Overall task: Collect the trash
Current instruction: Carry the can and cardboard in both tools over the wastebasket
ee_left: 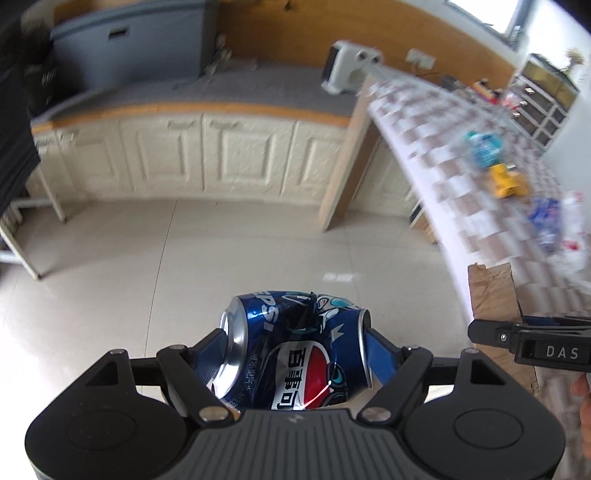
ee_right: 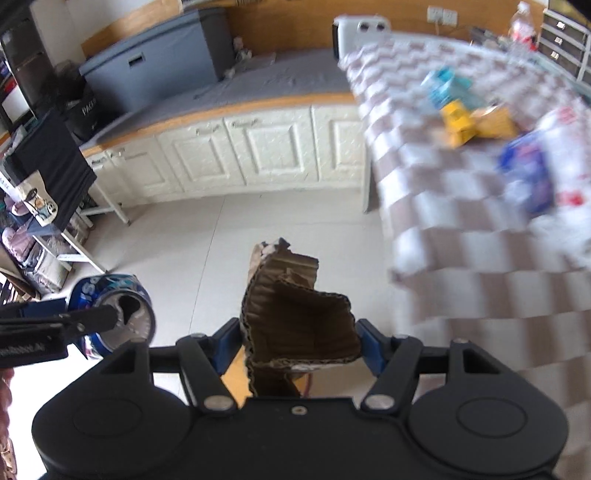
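My left gripper point(ee_left: 295, 332) is shut on a crushed blue Pepsi can point(ee_left: 295, 354) and holds it sideways above the tiled floor. The can also shows at the left of the right wrist view point(ee_right: 122, 314). My right gripper point(ee_right: 299, 332) is shut on a torn piece of brown corrugated cardboard point(ee_right: 299, 317), also over the floor. The cardboard shows at the right of the left wrist view point(ee_left: 495, 306). More trash lies on the checkered table point(ee_right: 461, 229): a teal packet point(ee_right: 447, 88), a yellow carton point(ee_right: 460, 123), a blue wrapper point(ee_right: 528, 177).
White cabinets with a grey countertop point(ee_right: 258, 147) run along the far side. A grey box point(ee_right: 155, 70) stands on the countertop. A white appliance point(ee_right: 360, 31) sits at the table's far end. A rack with dark cloth point(ee_right: 55, 173) stands at the left.
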Demonstrator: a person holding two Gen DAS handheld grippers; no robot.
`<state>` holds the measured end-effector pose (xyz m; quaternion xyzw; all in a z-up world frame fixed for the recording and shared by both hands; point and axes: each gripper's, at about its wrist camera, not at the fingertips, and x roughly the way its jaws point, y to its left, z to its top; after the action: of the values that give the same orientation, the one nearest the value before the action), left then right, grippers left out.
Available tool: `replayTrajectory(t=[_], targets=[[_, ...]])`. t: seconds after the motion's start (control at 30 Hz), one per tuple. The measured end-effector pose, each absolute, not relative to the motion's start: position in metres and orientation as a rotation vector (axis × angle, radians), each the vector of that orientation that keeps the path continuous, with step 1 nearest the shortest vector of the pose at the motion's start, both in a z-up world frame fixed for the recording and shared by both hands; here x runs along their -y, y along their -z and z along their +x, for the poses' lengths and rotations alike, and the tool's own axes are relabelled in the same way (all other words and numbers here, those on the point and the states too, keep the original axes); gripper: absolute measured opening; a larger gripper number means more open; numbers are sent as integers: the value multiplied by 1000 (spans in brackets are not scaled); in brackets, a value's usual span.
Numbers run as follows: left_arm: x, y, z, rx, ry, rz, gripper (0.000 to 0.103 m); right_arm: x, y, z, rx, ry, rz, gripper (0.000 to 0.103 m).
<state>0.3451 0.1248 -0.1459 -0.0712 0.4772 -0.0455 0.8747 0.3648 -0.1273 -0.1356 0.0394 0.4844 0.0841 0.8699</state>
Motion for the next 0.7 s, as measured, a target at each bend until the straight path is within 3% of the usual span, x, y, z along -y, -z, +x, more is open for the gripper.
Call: replayTrajectory(t=[0.7], targets=[[-197,448,379,-1224,-56,-324,80,31,467,438,-1314,-130,183,70]])
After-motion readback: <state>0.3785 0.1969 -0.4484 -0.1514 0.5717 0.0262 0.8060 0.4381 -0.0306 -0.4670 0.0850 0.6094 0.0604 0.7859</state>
